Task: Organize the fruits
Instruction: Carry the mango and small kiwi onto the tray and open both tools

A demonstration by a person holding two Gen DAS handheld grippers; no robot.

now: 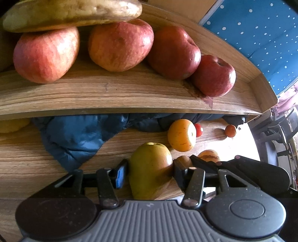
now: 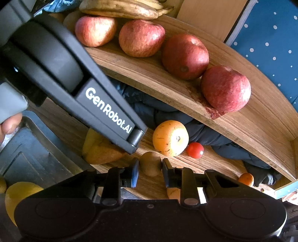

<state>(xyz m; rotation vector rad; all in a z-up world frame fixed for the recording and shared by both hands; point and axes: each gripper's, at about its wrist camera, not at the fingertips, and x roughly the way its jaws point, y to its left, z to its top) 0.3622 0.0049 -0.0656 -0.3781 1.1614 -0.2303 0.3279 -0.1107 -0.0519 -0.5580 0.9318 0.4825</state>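
Note:
My left gripper [image 1: 150, 167] is shut on a yellow-green pear [image 1: 149, 160] that rests on the lower wooden shelf [image 1: 28, 158]. Beside it, my right gripper [image 2: 150, 166] is shut on a small brown kiwi [image 2: 150, 162]; the kiwi [image 1: 183, 160] also peeks out to the pear's right in the left wrist view. The left gripper's black body [image 2: 74, 78] crosses the right wrist view and hides part of the pear [image 2: 98, 149]. Just beyond lie an orange round fruit [image 2: 170, 137], a cherry tomato [image 2: 195, 150] and a small orange fruit [image 2: 246, 179].
Several red apples [image 1: 119, 46] line the upper wooden shelf [image 1: 111, 93] under bananas [image 1: 74, 13]. A blue jacket [image 1: 74, 137] is bunched at the back of the lower shelf. A lemon [image 2: 18, 195] and a dark metal tray [image 2: 28, 149] lie at the left. Blue dotted fabric [image 1: 260, 37] hangs at the right.

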